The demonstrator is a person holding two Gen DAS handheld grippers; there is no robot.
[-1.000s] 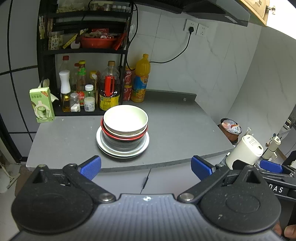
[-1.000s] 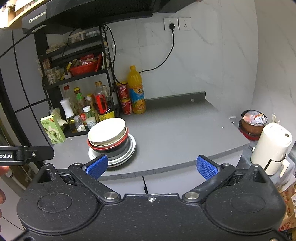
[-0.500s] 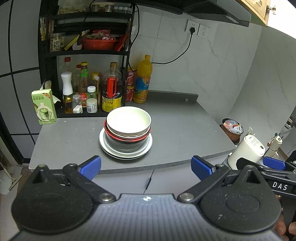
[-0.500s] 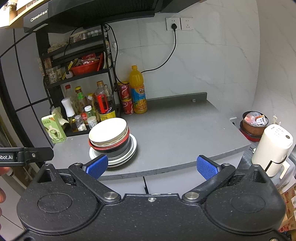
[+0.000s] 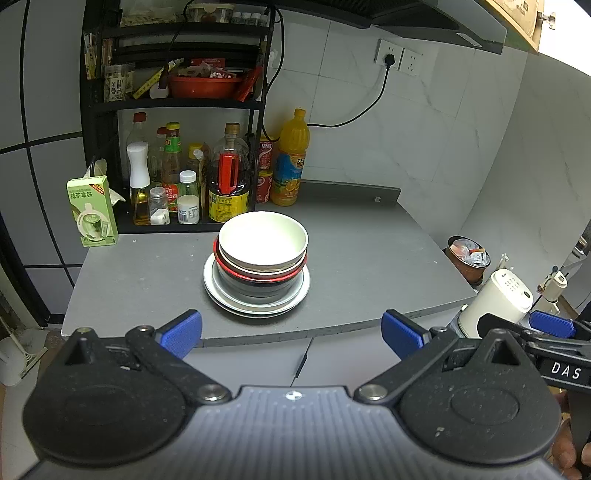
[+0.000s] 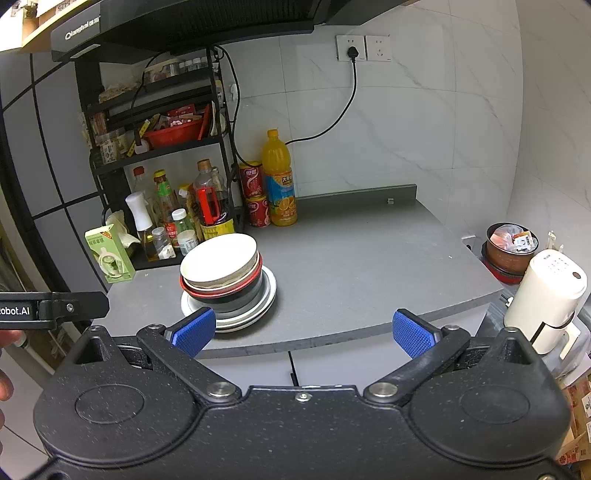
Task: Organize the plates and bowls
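The stack's [image 5: 256, 273] lower bowls show only as rims under the white bowl [image 5: 263, 240], so their count is unclear. Bottle labels on the rack [image 5: 177, 107] are too small to read. In the left view, the right claw [image 5: 550, 325] is cut off by the edge. The bin's [image 6: 511, 245] contents are indistinct.

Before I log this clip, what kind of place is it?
Most likely a home kitchen: a grey countertop with stacked bowls and plates, a rack of condiment bottles, and a range hood overhead.
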